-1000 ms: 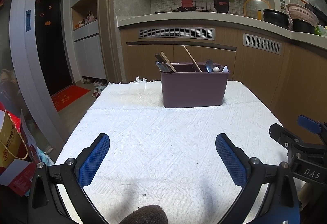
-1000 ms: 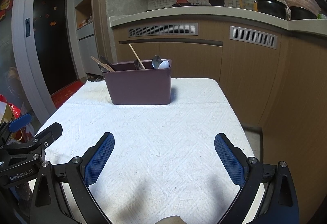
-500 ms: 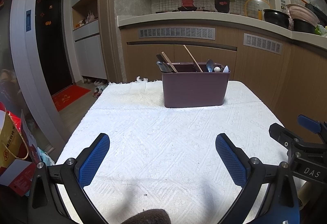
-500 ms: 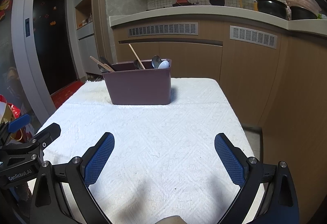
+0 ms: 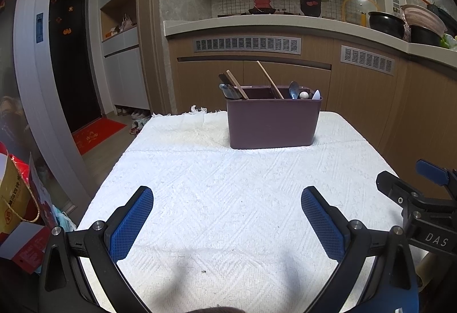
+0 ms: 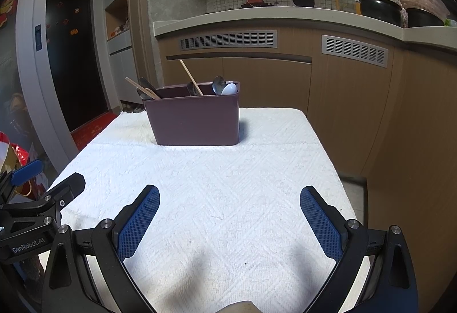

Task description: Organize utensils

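A: Where's the utensil bin (image 5: 273, 121)?
B: At the far edge of the white-clothed surface (image 5: 228, 199).
A: And the tools?
B: Left tool (image 5: 227, 223) and right tool (image 6: 230, 223) gape wide, empty, near the front edge; bare cloth lies between.

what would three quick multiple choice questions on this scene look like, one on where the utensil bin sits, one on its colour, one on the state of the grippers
1. Where is the utensil bin?
A. at the far end of the white tablecloth
B. on the kitchen counter
C. on the floor

2. What colour is the bin?
A. white
B. dark purple
C. green

3. What state are the left gripper and right gripper in?
A. both shut on a spoon
B. one open, one shut
C. both open and empty

Answers:
1 A: it stands on the cloth, well beyond both grippers.
2 B: its walls are dark purple in both views.
3 C: each pair of blue pads is spread wide with only cloth between them.
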A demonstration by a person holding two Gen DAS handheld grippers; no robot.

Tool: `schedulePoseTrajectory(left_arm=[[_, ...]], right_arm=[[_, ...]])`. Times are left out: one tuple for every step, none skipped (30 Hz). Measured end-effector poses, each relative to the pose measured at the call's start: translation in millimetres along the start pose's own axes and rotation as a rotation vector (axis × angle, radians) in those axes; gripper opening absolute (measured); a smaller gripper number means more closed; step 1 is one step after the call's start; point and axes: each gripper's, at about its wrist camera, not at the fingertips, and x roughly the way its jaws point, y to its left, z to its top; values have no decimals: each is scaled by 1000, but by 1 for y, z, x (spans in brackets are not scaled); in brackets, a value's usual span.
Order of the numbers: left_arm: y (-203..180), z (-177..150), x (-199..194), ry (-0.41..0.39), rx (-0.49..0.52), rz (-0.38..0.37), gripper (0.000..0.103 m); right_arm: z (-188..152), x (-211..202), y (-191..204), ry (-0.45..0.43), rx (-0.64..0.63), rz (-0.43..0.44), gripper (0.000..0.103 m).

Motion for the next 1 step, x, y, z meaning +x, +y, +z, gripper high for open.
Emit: schedulePoseTrajectory(left_arm=[[0,0,1,1,0,3,103]], right_arm=[[0,0,0,0,1,0,99]])
